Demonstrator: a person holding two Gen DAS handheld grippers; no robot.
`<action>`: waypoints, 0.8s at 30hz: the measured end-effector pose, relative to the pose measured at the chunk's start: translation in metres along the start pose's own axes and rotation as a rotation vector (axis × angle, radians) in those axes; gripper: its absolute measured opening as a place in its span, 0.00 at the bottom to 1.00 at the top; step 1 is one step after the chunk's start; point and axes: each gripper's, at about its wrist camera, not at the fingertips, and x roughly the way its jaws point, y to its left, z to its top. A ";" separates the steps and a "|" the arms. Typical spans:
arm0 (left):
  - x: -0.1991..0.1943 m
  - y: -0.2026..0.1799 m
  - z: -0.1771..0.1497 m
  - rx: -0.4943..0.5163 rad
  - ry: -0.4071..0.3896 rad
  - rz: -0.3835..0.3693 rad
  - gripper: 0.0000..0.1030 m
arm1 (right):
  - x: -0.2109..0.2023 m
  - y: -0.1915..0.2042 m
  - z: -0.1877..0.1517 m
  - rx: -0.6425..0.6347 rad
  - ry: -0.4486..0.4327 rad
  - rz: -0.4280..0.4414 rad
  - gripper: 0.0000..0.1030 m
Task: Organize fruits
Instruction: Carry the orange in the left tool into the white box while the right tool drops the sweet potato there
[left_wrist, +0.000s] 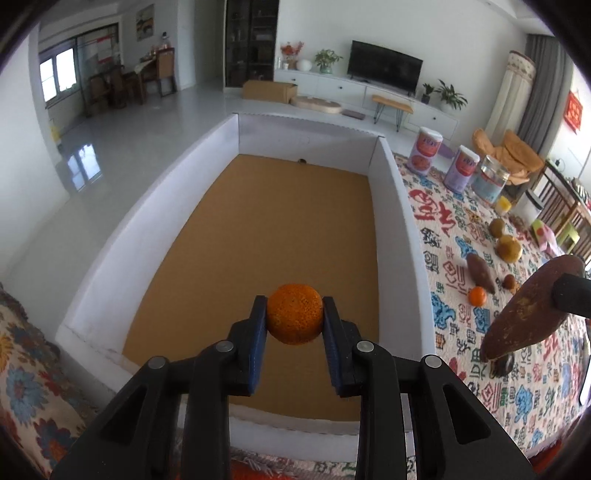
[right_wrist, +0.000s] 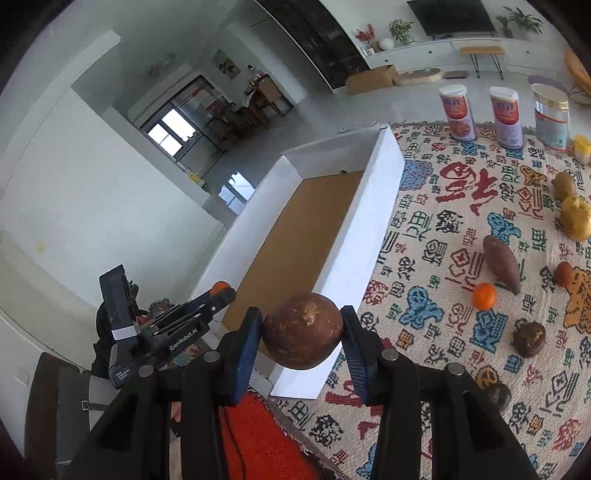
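One rough, speckled orange (left_wrist: 294, 314)

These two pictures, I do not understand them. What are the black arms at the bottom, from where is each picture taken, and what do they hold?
No robot is here: a person carries a two-finger gripper in each hand, and a wide-angle camera on each looks along its fingers. The black arms are those fingers.

The left wrist view shows the left gripper shut on an orange fruit, above a white box with a brown floor.

The right wrist view shows the right gripper shut on a brown sweet potato, seen end-on, near the box's corner.

On the patterned cloth beside the box lie another sweet potato, a small orange, two yellowish fruits and some small dark ones. Two labelled cans and a jar stand behind.
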 end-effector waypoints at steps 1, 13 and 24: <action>0.005 0.003 -0.004 0.004 0.013 0.014 0.28 | 0.023 0.019 0.002 -0.032 0.032 0.011 0.42; -0.007 -0.004 -0.009 0.022 -0.083 0.065 0.79 | 0.110 0.048 0.005 -0.137 0.067 -0.184 0.46; 0.009 -0.120 -0.013 0.341 -0.207 0.050 0.87 | -0.058 -0.138 -0.083 -0.054 -0.135 -0.619 0.81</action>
